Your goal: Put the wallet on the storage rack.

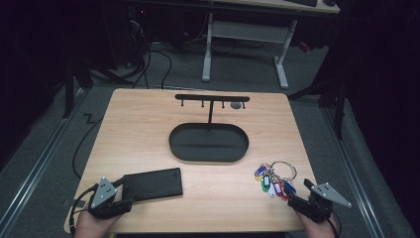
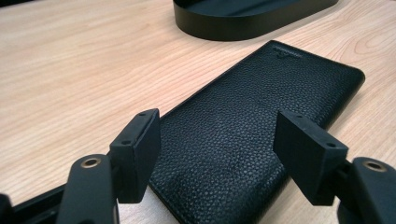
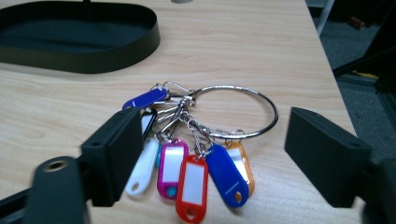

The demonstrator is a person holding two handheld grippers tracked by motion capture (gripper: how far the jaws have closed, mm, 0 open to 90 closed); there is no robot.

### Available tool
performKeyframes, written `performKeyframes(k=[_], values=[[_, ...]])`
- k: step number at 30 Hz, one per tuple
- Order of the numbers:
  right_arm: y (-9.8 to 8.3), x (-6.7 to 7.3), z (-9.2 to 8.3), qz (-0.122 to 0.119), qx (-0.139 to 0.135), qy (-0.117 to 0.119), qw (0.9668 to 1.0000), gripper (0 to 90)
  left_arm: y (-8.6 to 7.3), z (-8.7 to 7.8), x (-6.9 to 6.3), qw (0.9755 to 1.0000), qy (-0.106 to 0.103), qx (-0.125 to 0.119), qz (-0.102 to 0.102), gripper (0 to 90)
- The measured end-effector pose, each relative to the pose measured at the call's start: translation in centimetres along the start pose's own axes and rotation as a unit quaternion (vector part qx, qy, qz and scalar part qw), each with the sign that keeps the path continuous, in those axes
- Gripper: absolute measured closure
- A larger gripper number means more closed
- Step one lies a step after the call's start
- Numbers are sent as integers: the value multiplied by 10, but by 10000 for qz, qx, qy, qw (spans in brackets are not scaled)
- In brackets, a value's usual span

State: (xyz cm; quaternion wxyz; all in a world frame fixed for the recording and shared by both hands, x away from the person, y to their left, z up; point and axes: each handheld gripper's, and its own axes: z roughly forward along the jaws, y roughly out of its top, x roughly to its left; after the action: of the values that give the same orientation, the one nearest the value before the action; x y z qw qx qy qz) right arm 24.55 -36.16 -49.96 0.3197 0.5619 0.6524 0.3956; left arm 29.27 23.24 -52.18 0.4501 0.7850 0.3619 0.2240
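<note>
High view first: I have the table (image 1: 148, 124) in front of me with one black oval tray (image 1: 208, 144) well ahead of both tongs, its post carrying a bar (image 1: 212, 97) with four small hooks, so I judge the tray is meant to catch flat things and the hooks are there for the ring.

Next in size is one black wallet (image 1: 152, 184). It lies flat just ahead of my left tongs (image 1: 120, 192), and in the left gripper view its near end (image 2: 224, 163) sits between the two pads (image 2: 140, 149), which stand wide and do not press it. I read that as lined up to pinch the wallet across its width.

Smaller is one bunch of key tags (image 1: 273, 181), just ahead of my right tongs (image 1: 300, 192) and a little to their left. Those jaws also stand wide with nothing gripped; in the right gripper view the tags (image 3: 196, 172) fan out between them on the wood. One big ring (image 3: 238, 112) lies flat beyond them, free to be hooked. I count seven tags: two blue, one white, one pink, one red, one orange, one green.
</note>
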Motion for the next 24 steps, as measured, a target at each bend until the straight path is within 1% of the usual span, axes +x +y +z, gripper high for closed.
performKeyframes(k=[1,2,3,5,7,8,9,11,13,15,16,17,20,21,22,23,24], values=[[0,0,0,20,-63,16,10000,154,2,1,0,10000,-1,3,8,330],[0,1,0,63,-100,59,9999,152,3,2,-1,10000,11,-3,44,336],[0,1,0,52,-109,88,9999,152,5,2,-2,10000,7,-15,89,336],[0,3,-1,5,-89,101,9999,152,6,3,-4,9999,-6,-27,171,339],[-1,4,0,-98,-59,148,9998,151,7,3,-6,9998,-4,-36,218,342],[-1,5,0,-155,-32,184,9997,151,7,3,-6,9997,-11,-29,227,346],[-1,5,0,-155,-32,184,9997,151,7,3,-5,9997,-23,-8,238,346],[-2,5,1,-141,-53,243,9996,146,8,1,-5,9997,23,-7,222,354],[-2,5,1,-154,-93,266,9995,146,8,-2,-3,9998,36,-98,178,379],[-2,6,2,-160,-106,300,9994,148,7,-3,-3,9997,68,-142,210,402],[-2,6,3,-169,-68,320,9993,148,6,-4,-2,9996,110,-134,227,398],[-2,6,3,-169,-68,320,9993,148,6,-5,-2,9996,120,-139,201,398],[0,8,4,-230,-108,376,9990,149,3,-8,1,9995,259,-138,72,457],[0,8,4,-230,-108,376,9990,149,3,-10,2,9994,319,-142,41,457],[1,9,4,-242,-109,372,9990,150,2,-11,3,9993,354,-123,-45,467],[0,9,5,-236,-91,368,9990,151,2,-13,6,9990,407,-49,-166,471],[0,9,6,-233,-56,368,9990,151,1,-14,7,9988,438,-1,-217,472]])
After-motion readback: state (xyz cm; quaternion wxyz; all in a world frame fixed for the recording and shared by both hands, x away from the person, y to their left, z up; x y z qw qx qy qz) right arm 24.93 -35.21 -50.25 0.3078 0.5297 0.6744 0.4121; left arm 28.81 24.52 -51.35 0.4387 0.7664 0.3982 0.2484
